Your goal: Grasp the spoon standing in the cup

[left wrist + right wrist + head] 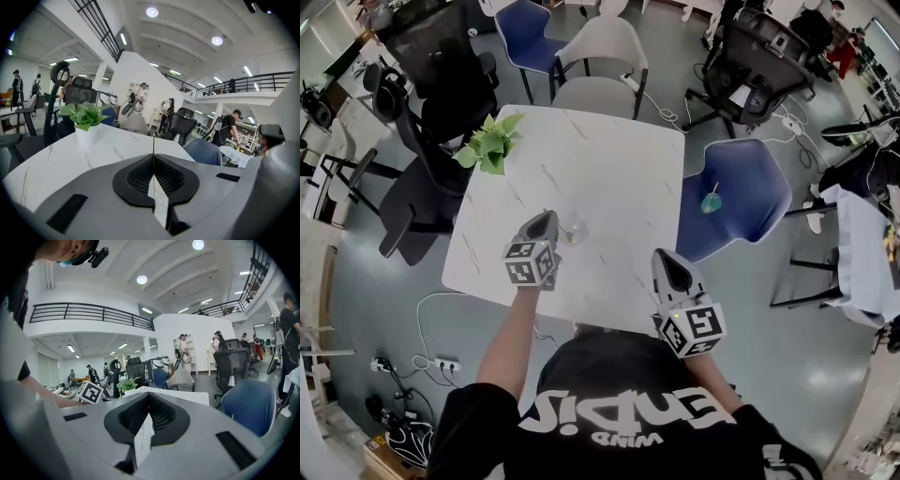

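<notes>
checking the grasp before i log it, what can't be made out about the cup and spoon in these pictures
Cup: only a faint clear patch in the head view, too small to read; in the left gripper view the left claw hides it with its own body.
Spoon: only its thin handle shows, between the shut pads; the bowl is hidden below the claw.
Right gripper view: neither can be picked out beside the marker cube; too small.

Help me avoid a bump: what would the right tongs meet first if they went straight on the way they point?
Most likely the white table top, since the right tongs point slightly down across its corner. Past that stands the beige chair. Depth is unclear.
</notes>
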Demonstrator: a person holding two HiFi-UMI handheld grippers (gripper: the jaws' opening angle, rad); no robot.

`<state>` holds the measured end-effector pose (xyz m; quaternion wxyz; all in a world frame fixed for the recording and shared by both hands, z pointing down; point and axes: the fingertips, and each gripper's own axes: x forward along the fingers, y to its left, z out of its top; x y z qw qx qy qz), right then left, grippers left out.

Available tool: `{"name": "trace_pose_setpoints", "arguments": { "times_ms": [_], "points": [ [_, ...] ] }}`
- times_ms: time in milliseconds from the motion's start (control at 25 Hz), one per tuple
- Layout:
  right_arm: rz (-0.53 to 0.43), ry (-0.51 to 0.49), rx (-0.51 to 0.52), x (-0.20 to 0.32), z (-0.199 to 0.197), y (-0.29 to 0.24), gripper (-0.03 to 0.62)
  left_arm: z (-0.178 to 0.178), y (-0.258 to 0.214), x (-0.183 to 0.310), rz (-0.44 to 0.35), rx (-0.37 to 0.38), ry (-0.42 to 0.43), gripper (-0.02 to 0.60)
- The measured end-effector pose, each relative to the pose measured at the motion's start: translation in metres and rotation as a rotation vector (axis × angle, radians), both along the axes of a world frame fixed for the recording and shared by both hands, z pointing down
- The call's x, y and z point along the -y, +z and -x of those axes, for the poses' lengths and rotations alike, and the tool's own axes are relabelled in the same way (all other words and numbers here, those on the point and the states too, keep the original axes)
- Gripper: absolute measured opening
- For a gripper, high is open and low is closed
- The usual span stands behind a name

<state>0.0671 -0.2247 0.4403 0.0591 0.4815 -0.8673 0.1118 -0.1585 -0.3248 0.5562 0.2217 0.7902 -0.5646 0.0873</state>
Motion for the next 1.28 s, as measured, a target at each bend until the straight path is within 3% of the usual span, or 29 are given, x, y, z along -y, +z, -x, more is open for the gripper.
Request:
{"name": "trace_pose_setpoints", "arguments": {
  "times_ms": [520, 1040, 1280],
  "points": [
    [-0.001, -0.015, 0.004, -0.003, 0.002, 0.001, 0.008, -0.005, -0.063, -0.004, -0.123, -0.016, 0.019, 0.015],
    [-0.003, -0.031, 0.016, -0.003, 0.006, 0.002, 0.008, -0.004, -0.134, -0.038, -0.24, -0.134, 0.004, 0.014],
    [-0.003, -0.039, 0.021, -0.002, 0.01, 0.003, 0.008, 0.002, -0.154, -0.063, -0.271, -0.232, -0.027, 0.015]
  ]
}}
